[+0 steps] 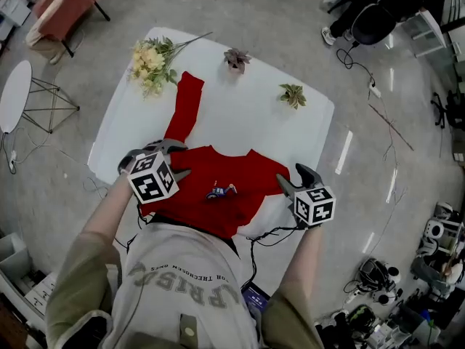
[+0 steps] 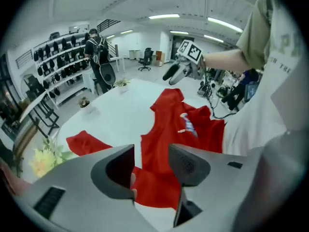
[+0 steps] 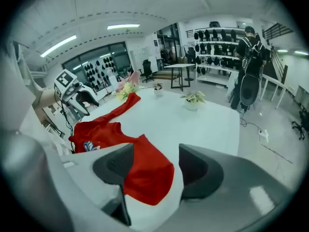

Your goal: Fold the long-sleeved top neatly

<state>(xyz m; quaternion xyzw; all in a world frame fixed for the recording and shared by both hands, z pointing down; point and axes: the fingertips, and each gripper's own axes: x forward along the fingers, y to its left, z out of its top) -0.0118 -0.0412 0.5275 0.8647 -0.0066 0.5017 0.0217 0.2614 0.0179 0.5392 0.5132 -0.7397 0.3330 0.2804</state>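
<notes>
Top [image 1: 240,169] beneath both hand-held grippers [image 1: 185,160] [image 1: 290,177] (jaws apart)

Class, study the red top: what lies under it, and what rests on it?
Under the red top only the white table shows. Nothing loose rests on it; the left gripper and right gripper stand open over its sides. The person's shirt hides its near hem.

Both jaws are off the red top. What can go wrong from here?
1. The outstretched sleeve ends beside the yellow flowers; pulling it in could drag them.
2. The red top lies bunched, so folding now may set creases.
3. A black cable hangs near the right gripper and might snag.
</notes>
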